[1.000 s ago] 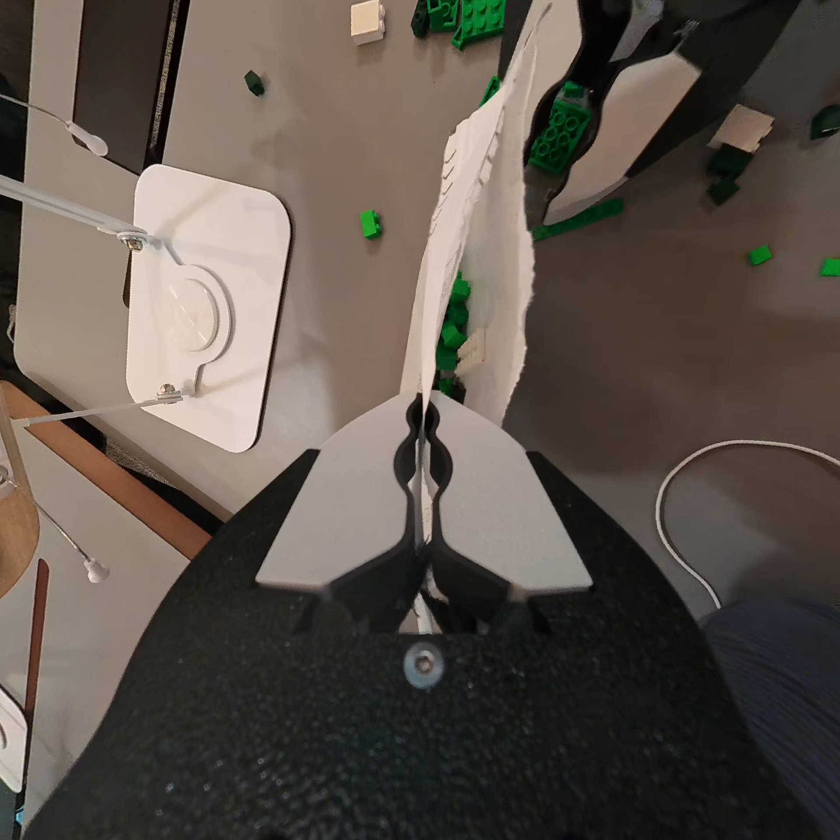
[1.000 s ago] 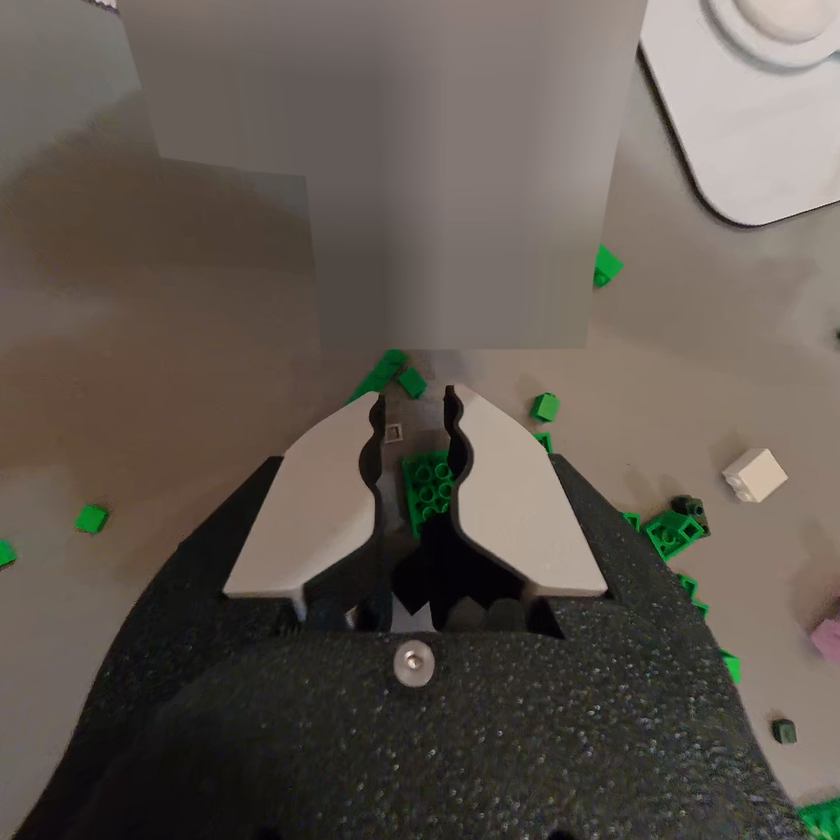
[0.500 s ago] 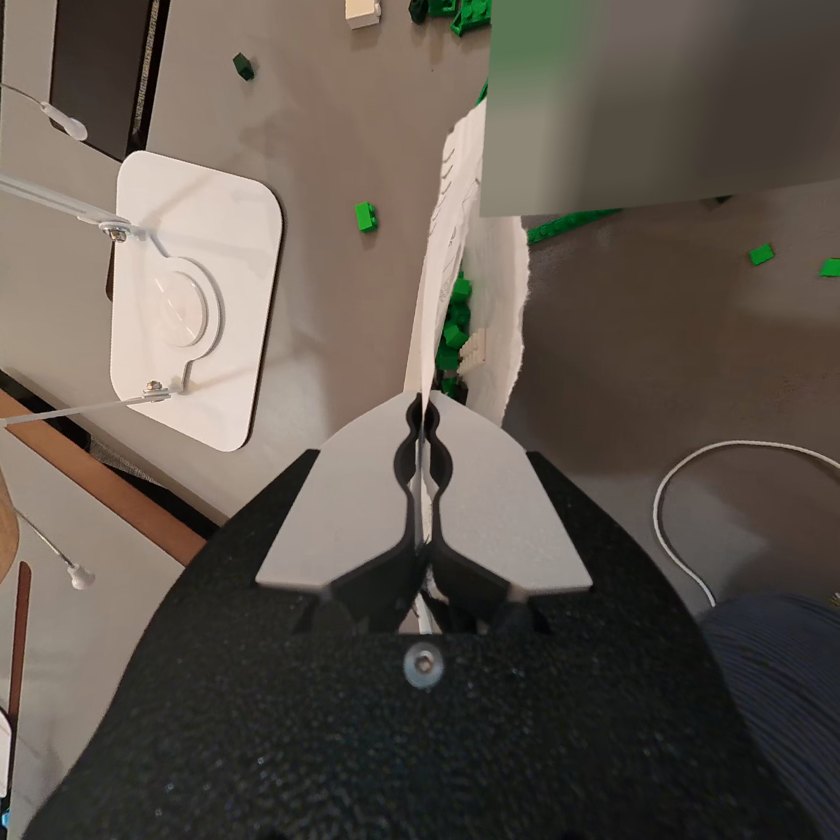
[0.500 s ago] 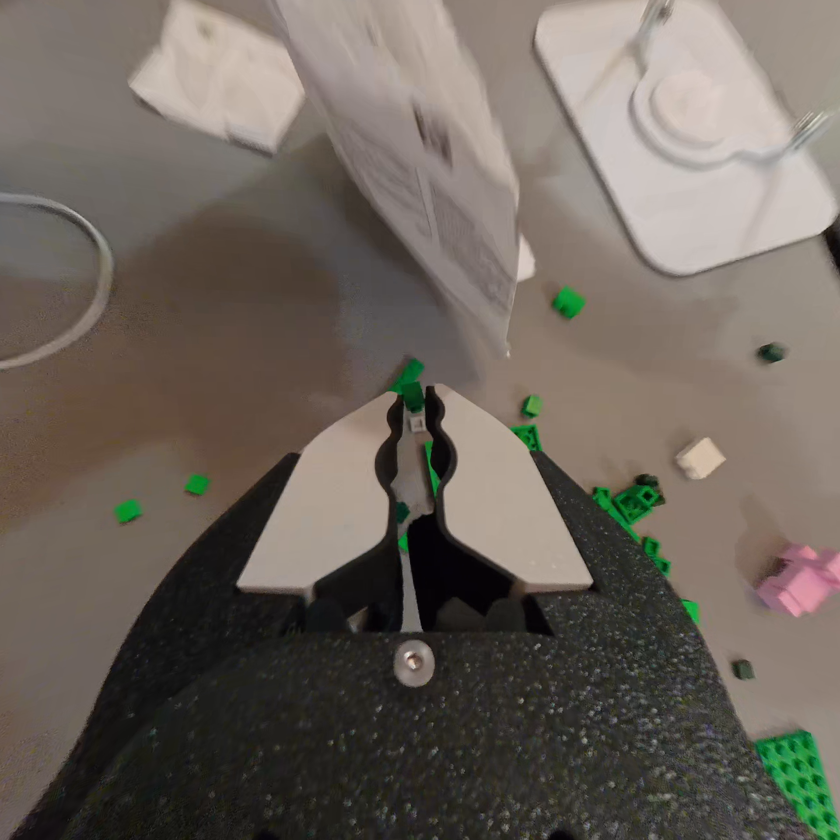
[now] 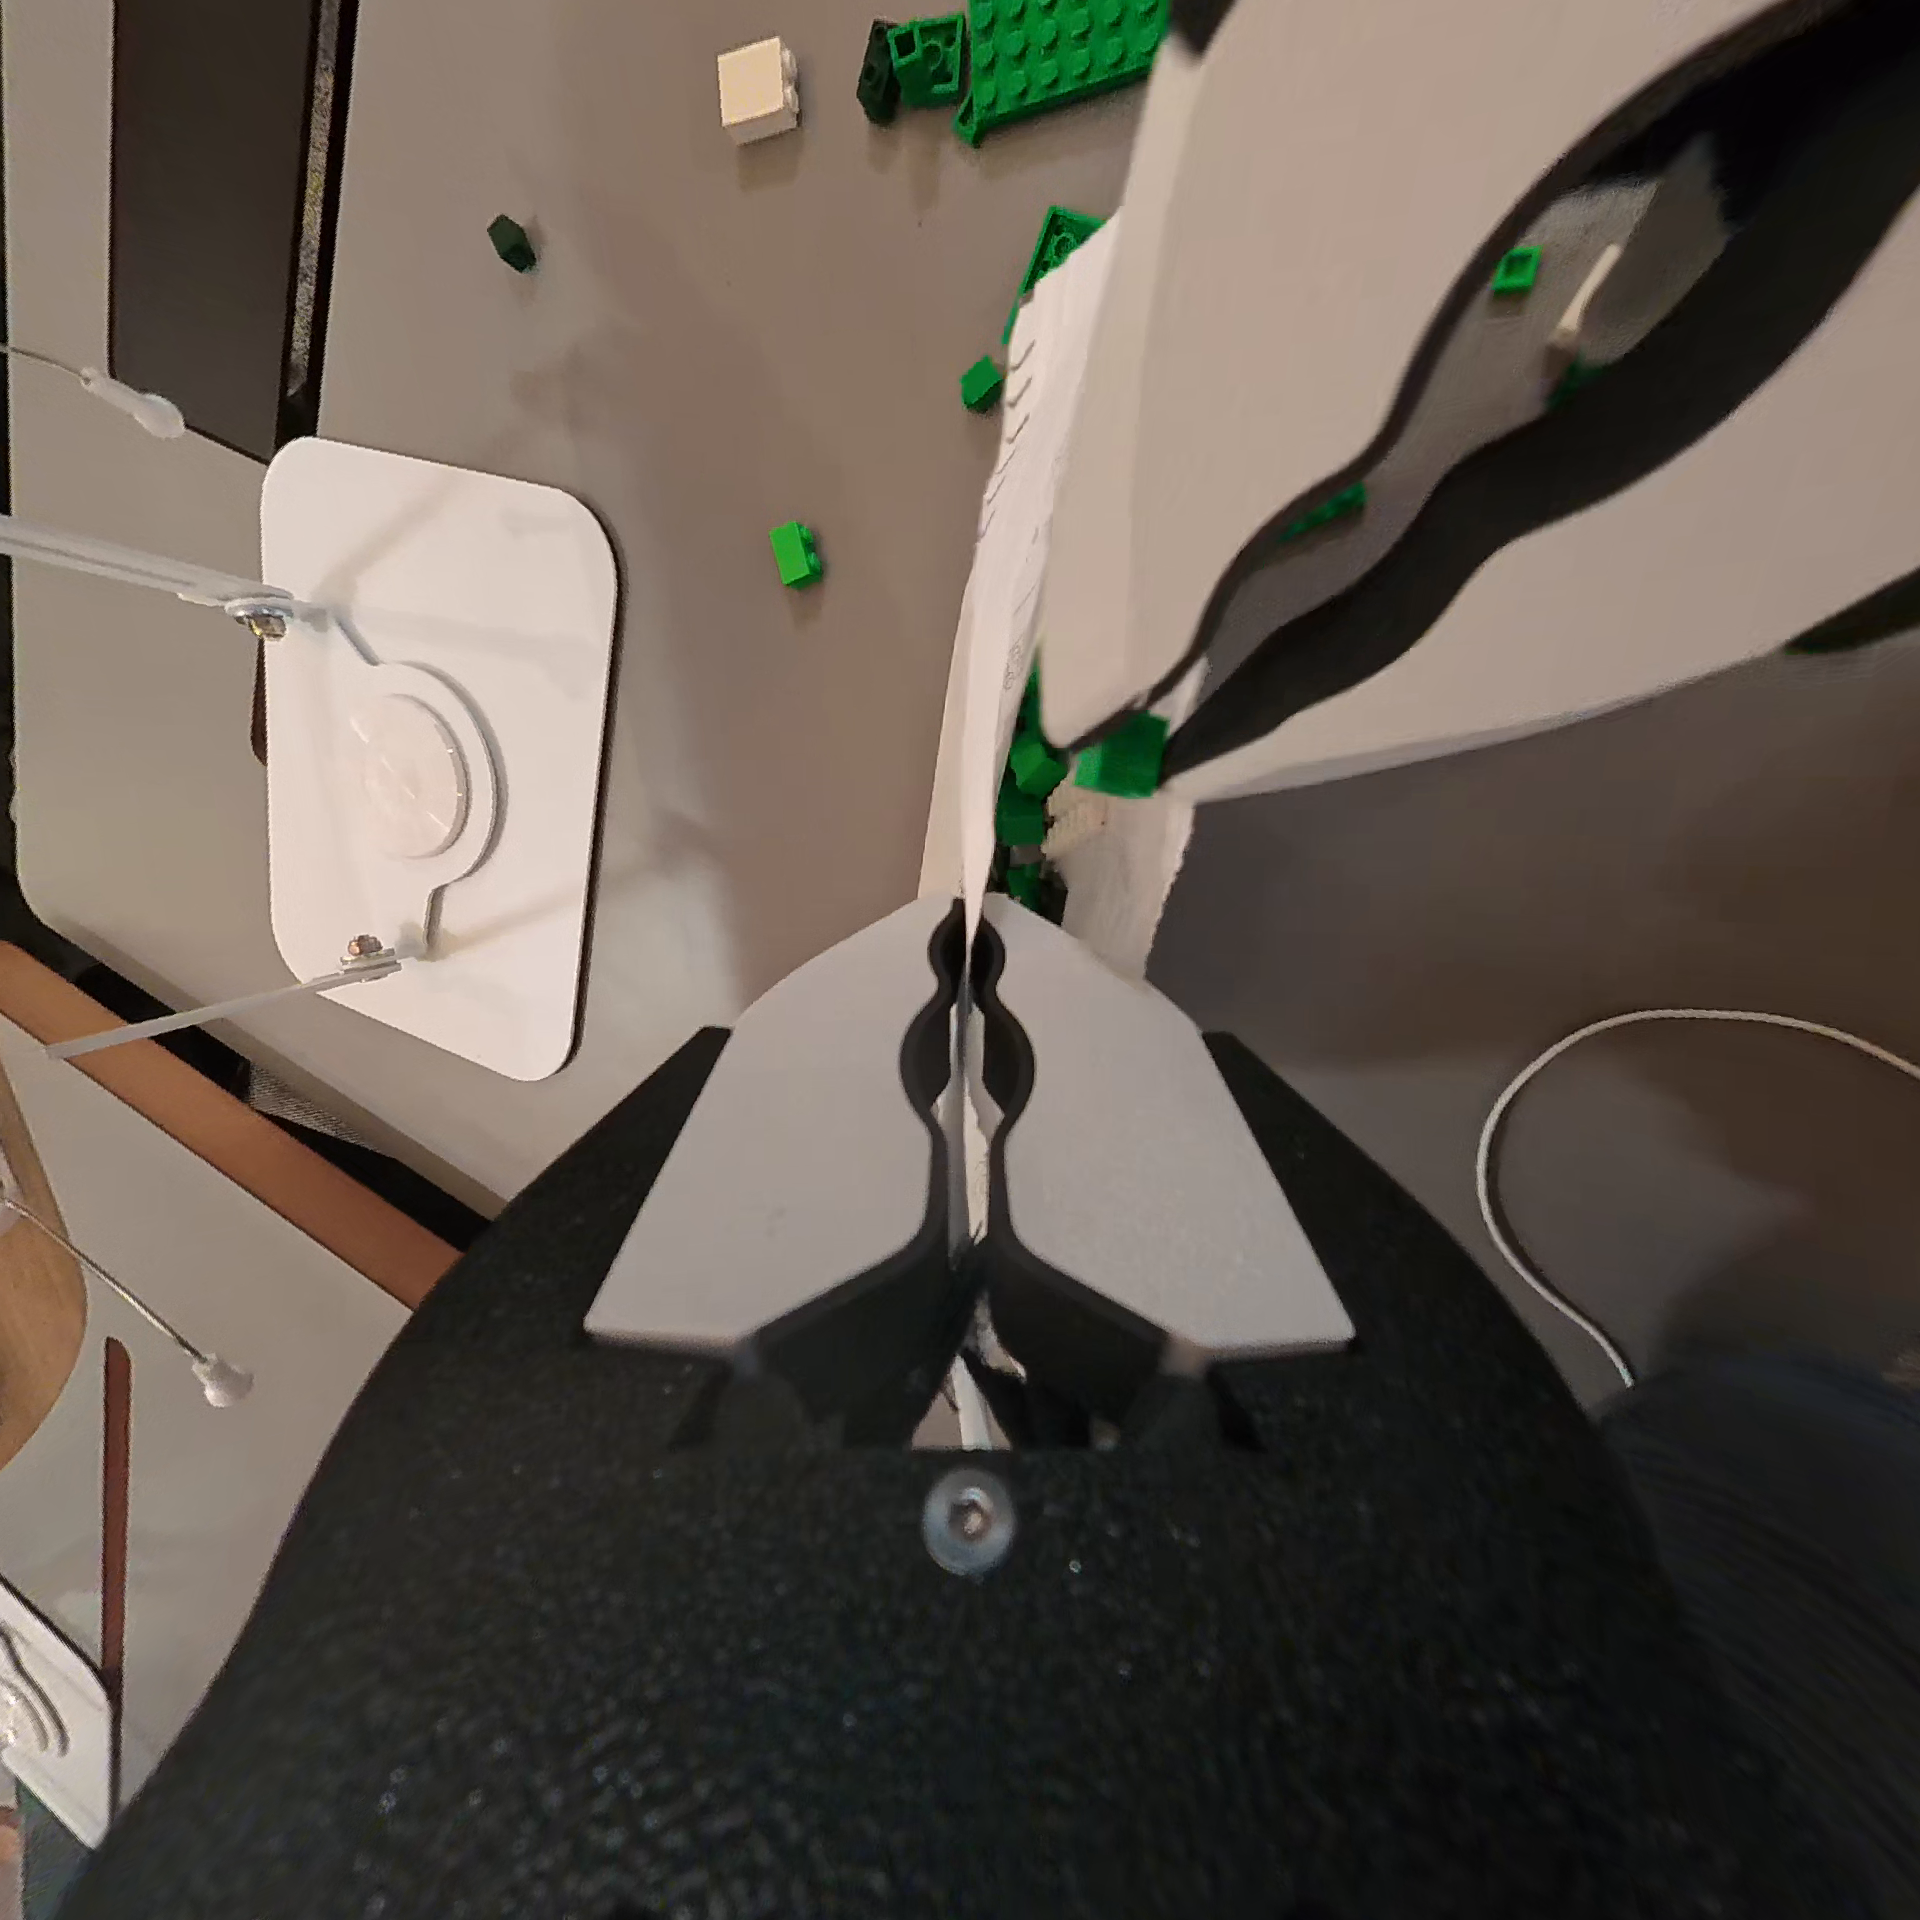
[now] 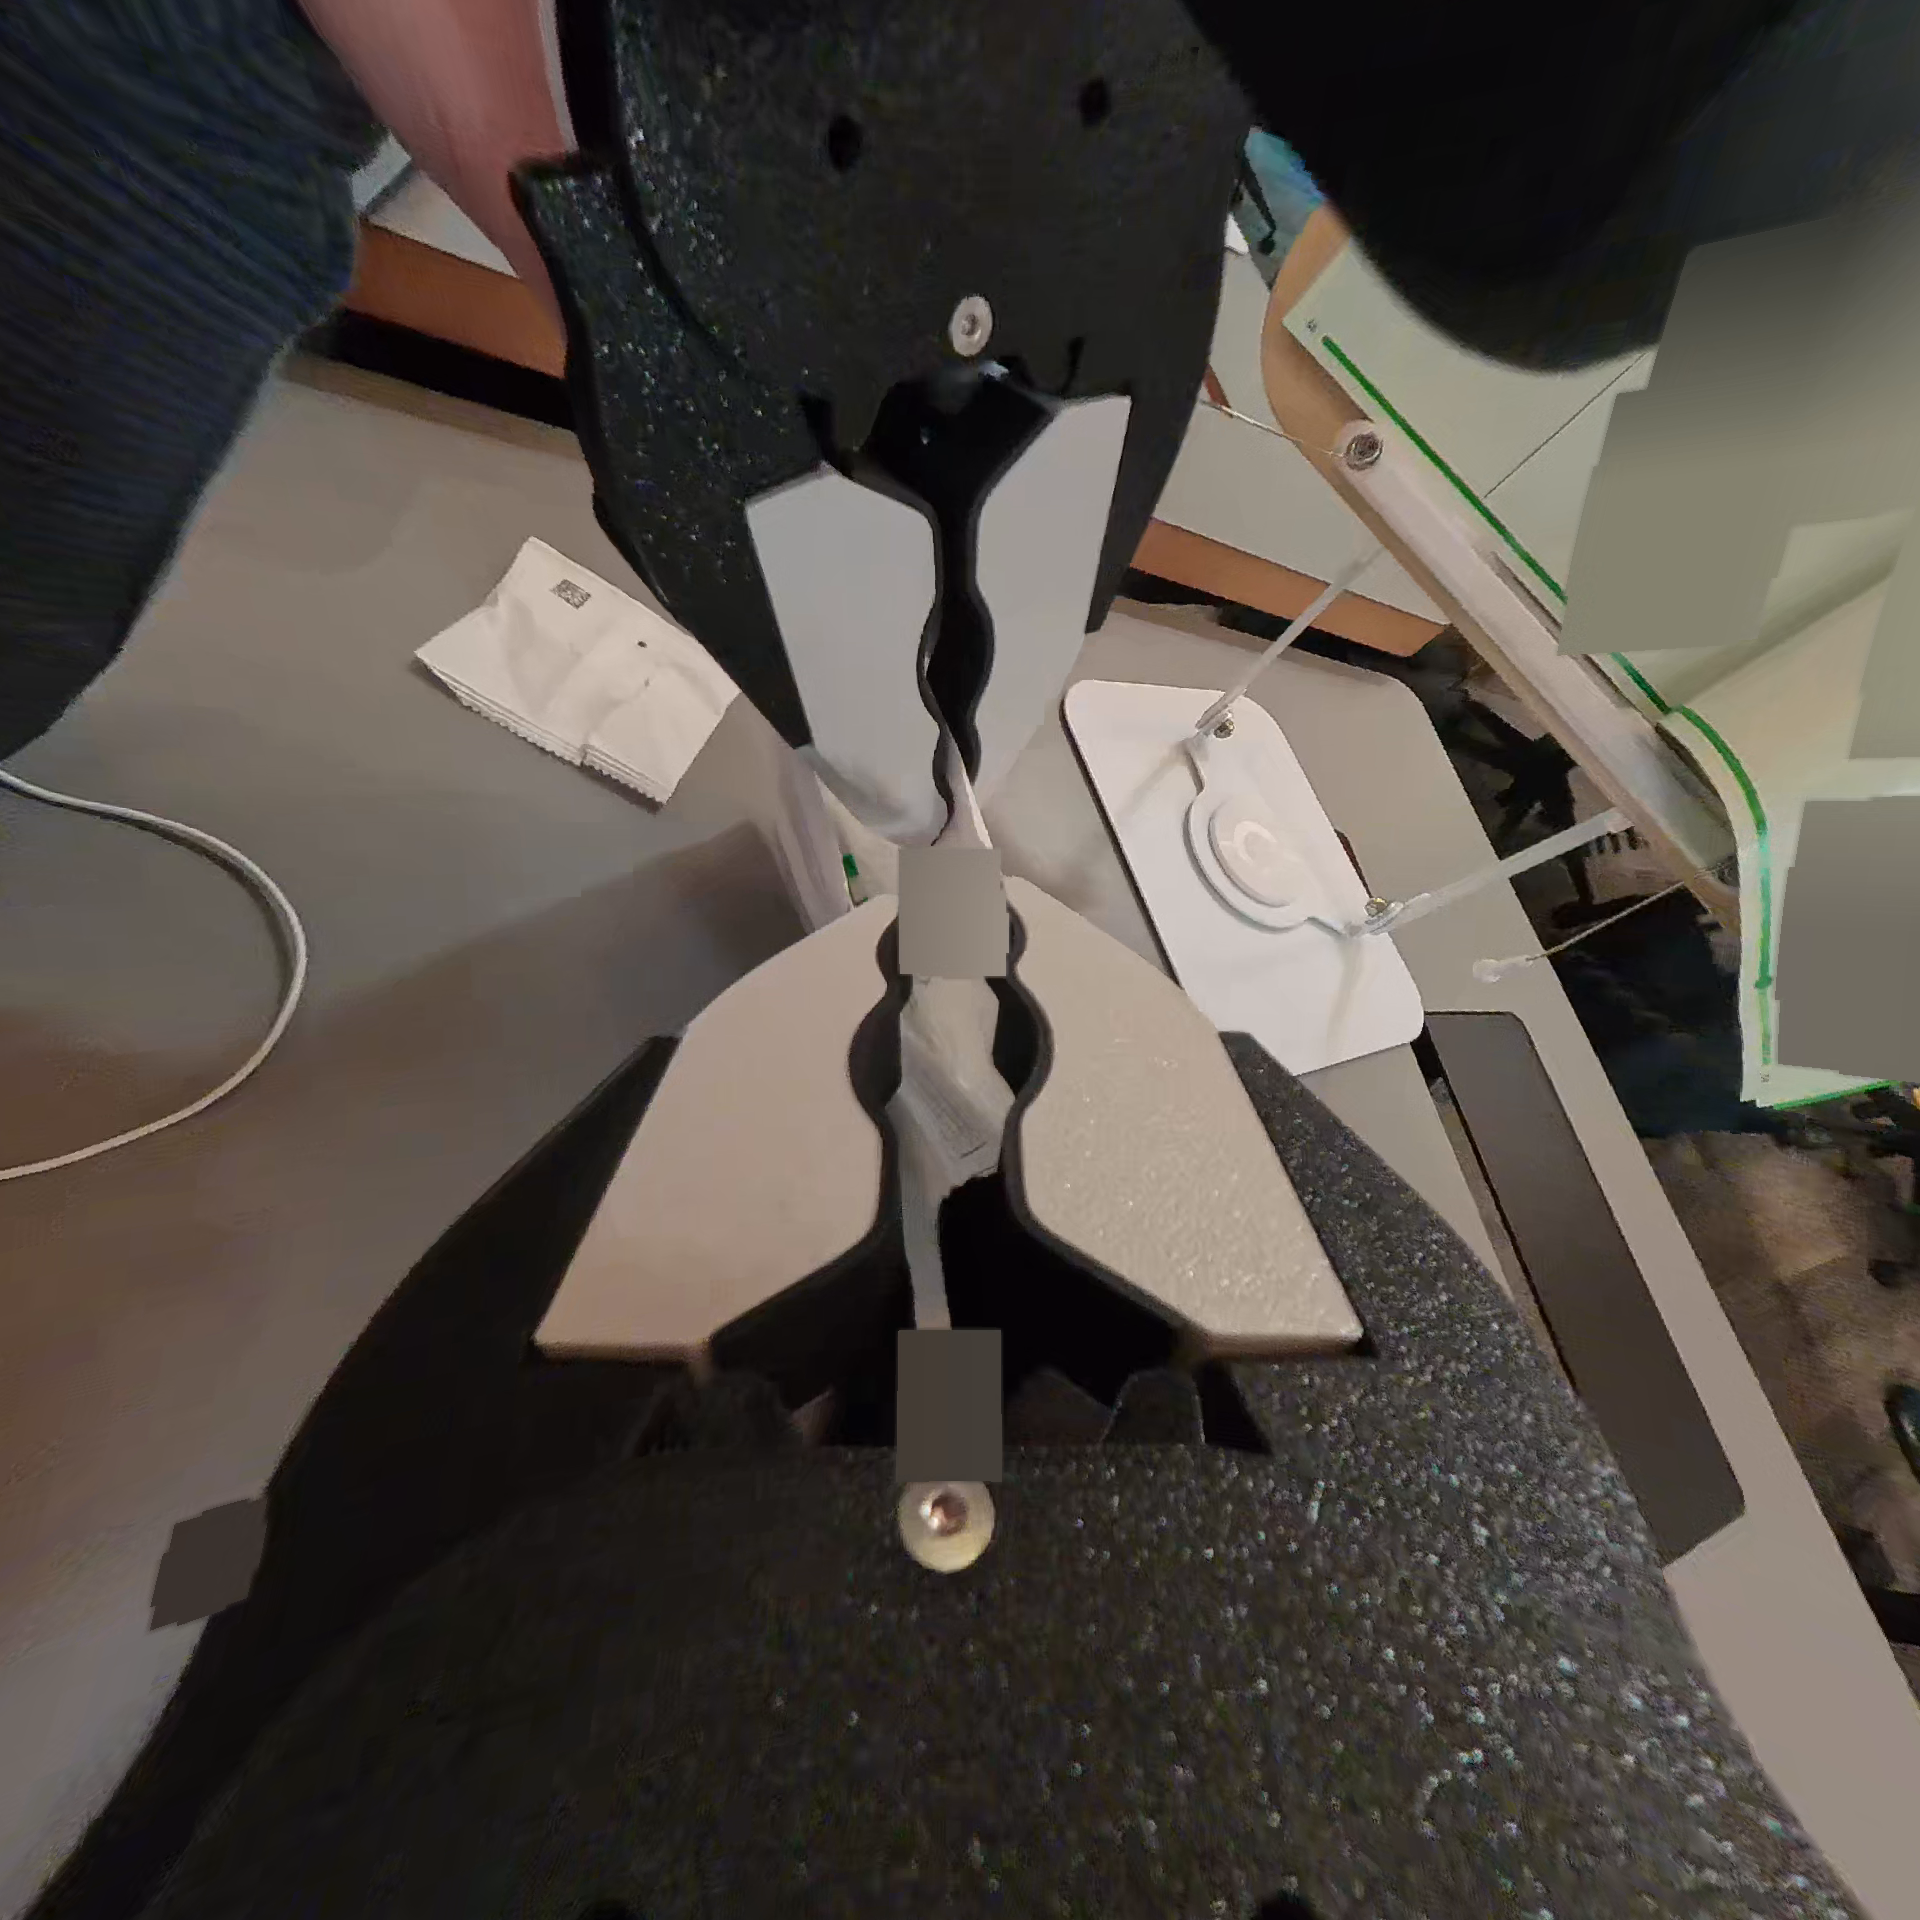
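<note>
My left gripper [image 5: 971, 914] is shut on one edge of a white paper bag [image 5: 1023, 540] and holds it up above the grey table [image 5: 727, 364]. Small green bricks [image 5: 1029, 774] lie inside the open bag. My right gripper [image 6: 951, 914] faces the left gripper [image 6: 951, 800] tip to tip, and crumpled bag paper [image 6: 940, 1081] fills the narrow gap between its jaws. In the left wrist view the right gripper [image 5: 1127, 743] comes in from the upper right, with its tips at the bag's mouth.
A white lamp base plate [image 5: 416, 727] stands to the left; it also shows in the right wrist view [image 6: 1247, 862]. Loose green bricks [image 5: 795, 551], a green plate [image 5: 1049, 52] and a white brick [image 5: 758, 88] lie beyond. There is also a white cable [image 5: 1507, 1143] and an empty white packet [image 6: 571, 665]. One gripper's finger ends stand about 5 cm off the other's. Both grippers' tips are roughly 20 cm from the empty white packet [image 6: 571, 665].
My right gripper has swung up from the loose bricks on the table to the bag and closed on its paper, facing the left gripper. The left gripper has kept hold of the bag.
</note>
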Demonstrator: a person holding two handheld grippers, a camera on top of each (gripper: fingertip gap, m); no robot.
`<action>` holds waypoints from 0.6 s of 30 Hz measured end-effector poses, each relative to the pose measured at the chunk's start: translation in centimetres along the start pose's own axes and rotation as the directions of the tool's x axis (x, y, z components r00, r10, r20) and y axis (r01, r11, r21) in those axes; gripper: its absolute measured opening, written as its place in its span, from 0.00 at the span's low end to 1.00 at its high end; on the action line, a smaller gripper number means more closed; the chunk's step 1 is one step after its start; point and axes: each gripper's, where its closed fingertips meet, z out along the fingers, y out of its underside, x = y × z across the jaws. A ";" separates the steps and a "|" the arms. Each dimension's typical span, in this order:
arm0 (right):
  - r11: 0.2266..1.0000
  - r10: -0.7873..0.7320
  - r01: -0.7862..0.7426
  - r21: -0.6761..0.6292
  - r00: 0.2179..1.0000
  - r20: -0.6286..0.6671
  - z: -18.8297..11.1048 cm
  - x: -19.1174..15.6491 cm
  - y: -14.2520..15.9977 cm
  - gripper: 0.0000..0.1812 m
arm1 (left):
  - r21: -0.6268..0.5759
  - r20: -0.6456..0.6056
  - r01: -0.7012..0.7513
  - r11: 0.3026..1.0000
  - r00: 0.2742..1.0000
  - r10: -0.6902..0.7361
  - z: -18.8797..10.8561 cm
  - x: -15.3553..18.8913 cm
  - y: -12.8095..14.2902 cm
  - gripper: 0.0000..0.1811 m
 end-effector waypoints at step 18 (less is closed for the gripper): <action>0.863 0.423 -0.435 -0.256 0.900 -0.106 -0.5 5.5 14.1 0.13 | -0.009 0.033 0.093 0.996 0.995 -0.092 -0.4 -1.6 2.0 0.00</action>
